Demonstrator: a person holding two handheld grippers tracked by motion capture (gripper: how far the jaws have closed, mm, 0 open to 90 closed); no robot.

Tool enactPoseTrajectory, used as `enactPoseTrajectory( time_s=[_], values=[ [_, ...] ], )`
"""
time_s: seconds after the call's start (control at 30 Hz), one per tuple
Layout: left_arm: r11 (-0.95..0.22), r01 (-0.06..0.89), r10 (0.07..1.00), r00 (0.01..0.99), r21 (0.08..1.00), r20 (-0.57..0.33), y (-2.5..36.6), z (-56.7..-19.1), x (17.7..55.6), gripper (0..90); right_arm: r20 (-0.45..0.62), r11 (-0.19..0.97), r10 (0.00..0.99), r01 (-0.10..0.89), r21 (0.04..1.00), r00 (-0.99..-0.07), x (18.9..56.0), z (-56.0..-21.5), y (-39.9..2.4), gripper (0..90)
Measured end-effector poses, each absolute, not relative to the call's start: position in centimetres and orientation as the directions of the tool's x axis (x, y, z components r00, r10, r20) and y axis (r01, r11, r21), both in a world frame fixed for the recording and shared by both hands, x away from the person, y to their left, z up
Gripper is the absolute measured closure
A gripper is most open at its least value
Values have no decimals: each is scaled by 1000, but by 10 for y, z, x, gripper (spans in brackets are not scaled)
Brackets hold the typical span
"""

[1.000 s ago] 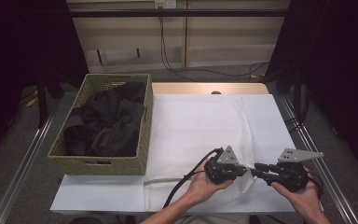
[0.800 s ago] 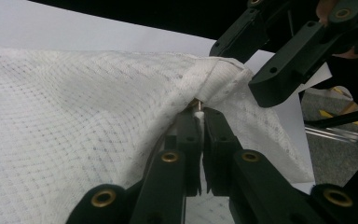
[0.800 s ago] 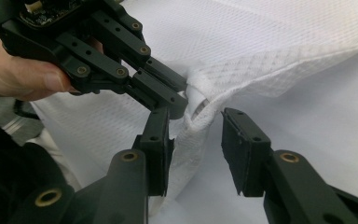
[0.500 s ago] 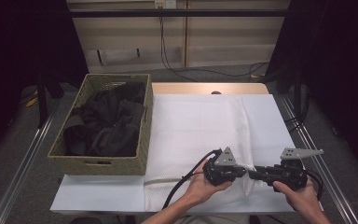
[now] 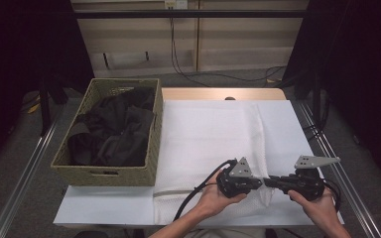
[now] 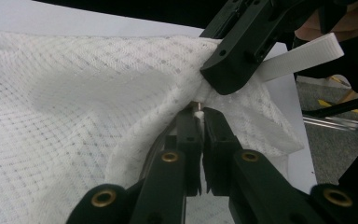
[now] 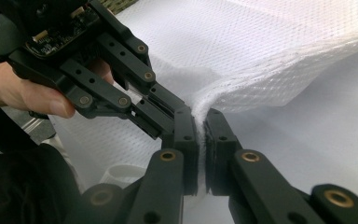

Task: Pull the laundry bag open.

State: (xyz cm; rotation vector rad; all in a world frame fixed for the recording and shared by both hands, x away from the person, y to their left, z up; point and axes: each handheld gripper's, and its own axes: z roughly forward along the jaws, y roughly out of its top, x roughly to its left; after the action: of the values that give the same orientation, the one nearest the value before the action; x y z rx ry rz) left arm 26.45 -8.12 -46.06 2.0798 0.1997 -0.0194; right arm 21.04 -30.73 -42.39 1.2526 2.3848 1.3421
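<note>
A white mesh cloth (image 5: 213,134) lies spread over the table. Near the front edge, both grippers pinch the same raised fold of it, tip to tip. My left gripper (image 5: 259,182) comes in from the left, and in its own view (image 6: 201,112) it is shut on the cloth (image 6: 74,93). My right gripper (image 5: 273,181) faces it from the right. Its jaws have just been closing, and in its own view (image 7: 201,116) they press on the ridge of cloth (image 7: 261,56). Each gripper view shows the other gripper a finger's width away.
A wicker basket (image 5: 104,174) full of dark clothes (image 5: 114,129) stands along the cloth's left edge. The white tabletop (image 5: 104,208) shows in front of it. Metal rails run down both sides of the table, and cables lie on the floor behind.
The right gripper's jaws have closed onto the cloth fold right beside the left gripper's tips. The left hand has kept still with its grip.
</note>
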Motion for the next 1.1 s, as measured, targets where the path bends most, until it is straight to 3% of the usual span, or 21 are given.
enactPoseTrajectory(
  time_s=[1.1],
  values=[
    [-511, 168, 164, 982, 843, -96, -69, -462, 266, 866, 240, 221, 755, 582, 783, -610, 204, -424, -311, 864]
  ],
)
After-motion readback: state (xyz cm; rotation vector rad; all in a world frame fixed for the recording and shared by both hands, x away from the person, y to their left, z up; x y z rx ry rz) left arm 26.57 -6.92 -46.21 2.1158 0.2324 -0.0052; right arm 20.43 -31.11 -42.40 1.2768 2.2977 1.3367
